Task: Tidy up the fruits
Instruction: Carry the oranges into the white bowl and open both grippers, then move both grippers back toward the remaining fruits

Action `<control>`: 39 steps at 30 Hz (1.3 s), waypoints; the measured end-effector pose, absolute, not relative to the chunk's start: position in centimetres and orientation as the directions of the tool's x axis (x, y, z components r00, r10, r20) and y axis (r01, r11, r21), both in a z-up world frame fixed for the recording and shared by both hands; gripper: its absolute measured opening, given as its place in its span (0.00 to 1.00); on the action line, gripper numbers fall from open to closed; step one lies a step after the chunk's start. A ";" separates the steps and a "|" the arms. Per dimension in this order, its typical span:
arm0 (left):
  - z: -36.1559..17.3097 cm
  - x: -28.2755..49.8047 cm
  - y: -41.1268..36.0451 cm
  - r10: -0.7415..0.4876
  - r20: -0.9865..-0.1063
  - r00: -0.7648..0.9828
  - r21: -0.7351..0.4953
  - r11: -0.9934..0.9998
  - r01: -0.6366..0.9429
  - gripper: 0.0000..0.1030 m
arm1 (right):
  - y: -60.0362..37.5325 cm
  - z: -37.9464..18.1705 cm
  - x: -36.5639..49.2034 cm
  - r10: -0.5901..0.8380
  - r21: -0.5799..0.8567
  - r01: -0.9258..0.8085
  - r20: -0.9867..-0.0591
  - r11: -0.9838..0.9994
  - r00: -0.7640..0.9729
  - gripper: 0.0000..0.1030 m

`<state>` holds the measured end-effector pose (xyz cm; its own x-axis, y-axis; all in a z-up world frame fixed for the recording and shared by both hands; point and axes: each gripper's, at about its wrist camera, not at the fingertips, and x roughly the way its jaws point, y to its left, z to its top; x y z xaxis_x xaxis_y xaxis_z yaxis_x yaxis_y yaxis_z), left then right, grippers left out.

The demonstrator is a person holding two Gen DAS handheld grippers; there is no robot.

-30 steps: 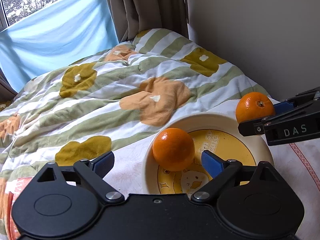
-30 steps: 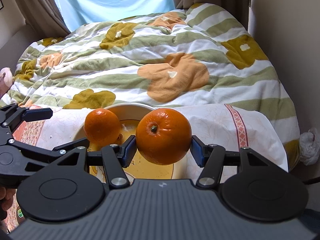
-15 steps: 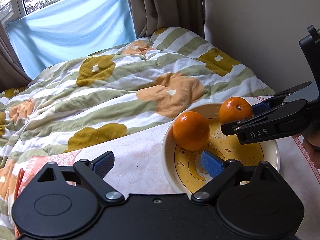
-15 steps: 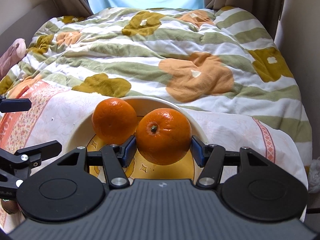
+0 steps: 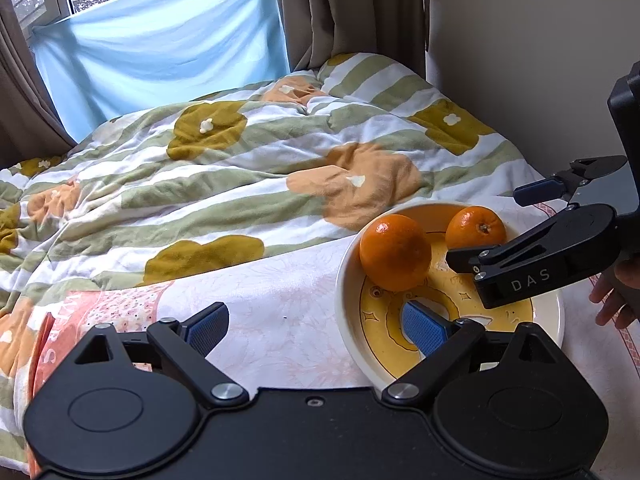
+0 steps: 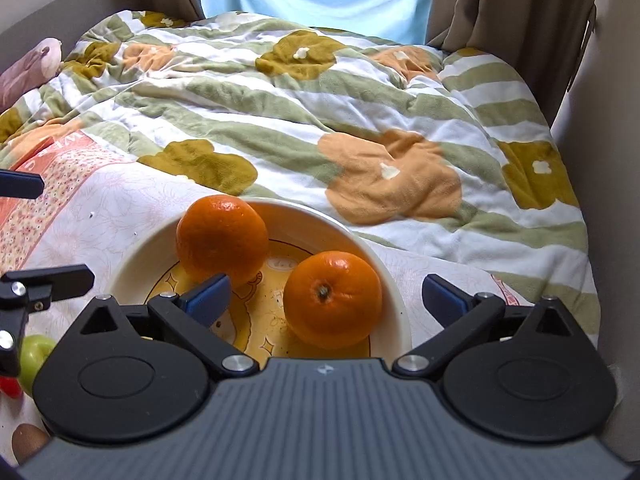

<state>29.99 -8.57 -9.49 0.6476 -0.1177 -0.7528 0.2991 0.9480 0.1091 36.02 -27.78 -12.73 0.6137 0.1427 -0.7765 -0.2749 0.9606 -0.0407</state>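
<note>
Two oranges lie side by side in a cream plate (image 6: pixel 136 256) with a yellow inside, on the bed's patterned cloth. The stem-up orange (image 6: pixel 332 300) rests on the plate floor between the fingers of my right gripper (image 6: pixel 326 298). Its jaws are opening and both blue pads stand clear of the fruit. The other orange (image 6: pixel 222 240) sits at the plate's back left. In the left wrist view both oranges (image 5: pixel 394 250) (image 5: pixel 476 226) show in the plate (image 5: pixel 348 320). My left gripper (image 5: pixel 316 326) is open and empty, its right finger over the plate's near rim.
A striped flowered quilt (image 5: pixel 240 184) covers the bed behind the plate. A wall and curtains close in the right side. A green apple (image 6: pixel 36 356), something red and something brown lie at the lower left. A person's fingers (image 5: pixel 612 300) hold the right gripper.
The right gripper brought the stem-up orange down into the plate beside the other one, then spread its jaws and let it go. The left gripper drew back to the left of the plate.
</note>
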 end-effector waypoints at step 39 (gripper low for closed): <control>-0.2 16.4 -5.6 -0.160 -0.607 0.779 0.088 0.960 0.266 0.93 | -29.2 0.1 15.6 0.110 0.022 -0.127 -0.656 0.992 0.746 1.00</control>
<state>16.37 -5.61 -0.22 0.7787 -0.1599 -0.6067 0.2659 0.9599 0.0883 15.61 -29.25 0.14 0.7464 0.1096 -0.6564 -0.1267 0.9917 0.0216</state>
